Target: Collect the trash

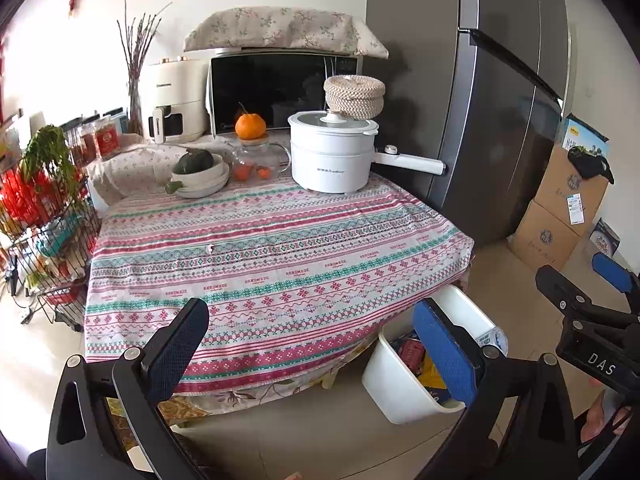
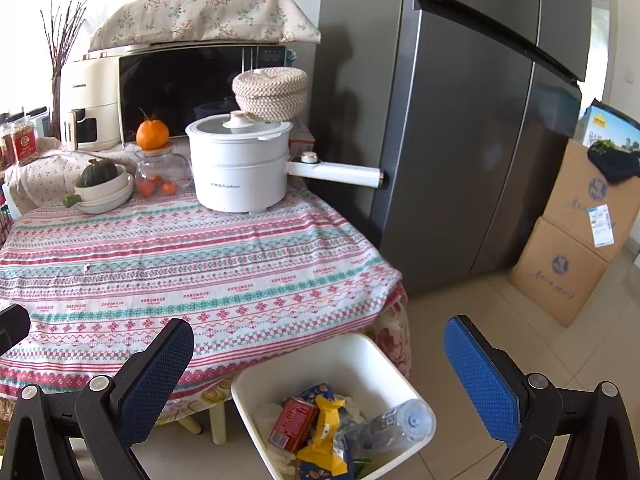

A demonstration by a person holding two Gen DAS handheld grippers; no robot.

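Kitchen corner, daylight on pale floor tiles (image 2: 460, 344): the right gripper (image 2: 318, 376) hangs with its blue-padded fingers (image 2: 480, 380) spread wide and nothing between them, directly above the white trash bin (image 2: 360, 354) at 6 o'clock in the right wrist view. Inside the bin lie a red can (image 2: 294, 424), a yellow wrapper (image 2: 326, 436) and a clear plastic bottle (image 2: 390, 426) (its capped end rests against the rim at the bin's 3 o'clock side). The left gripper (image 1: 320, 354) is likewise spread and holding nothing, poised over the near edge of the patterned tablecloth (image 1: 280, 248); in its view the bin sits at 5 o'clock, half tucked under the table's corner. One small white scrap (image 1: 209, 247) lies alone on the cloth toward 10 o'clock. Farther back, at 12 o'clock, stand a white electric pot (image 1: 334, 156) with a long handle, a woven basket (image 1: 354, 94) behind it, a glass jar (image 1: 260, 158) topped with an orange (image 1: 250, 126), and stacked bowls (image 1: 204, 178) holding a dark squash. A microwave (image 1: 280, 88) under a floral cover backs the table. At 2 o'clock rises a grey refrigerator (image 1: 500, 112), with cardboard boxes (image 1: 560, 208) just beside it.
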